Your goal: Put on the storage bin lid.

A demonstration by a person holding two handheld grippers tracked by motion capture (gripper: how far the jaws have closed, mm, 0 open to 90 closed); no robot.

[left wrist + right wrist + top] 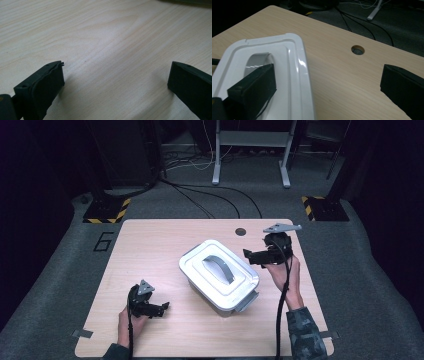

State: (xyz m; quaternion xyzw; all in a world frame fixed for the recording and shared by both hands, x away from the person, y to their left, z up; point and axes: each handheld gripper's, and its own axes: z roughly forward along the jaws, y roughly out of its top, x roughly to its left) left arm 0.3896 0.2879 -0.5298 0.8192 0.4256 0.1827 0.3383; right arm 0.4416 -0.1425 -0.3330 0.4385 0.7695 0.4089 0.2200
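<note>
— Well, where do we see the white lidded box [220, 274]?
— Mid-desk [150, 245], its grey handle [219, 268] on top. Our right hand-held gripper [248, 256] hangs just beside its far right edge, jaws spread wide, nothing between them.
— And the left hand-held gripper [162, 307]?
— Released too, low over bare wood, near the front. We see a cable hole [240, 231] behind the box; nothing blocks us.

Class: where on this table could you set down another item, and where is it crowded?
Free: the light wooden table left of the lidded white plastic box, behind the left gripper; also the near edge. Crowded: between the box and the open right gripper.
</note>
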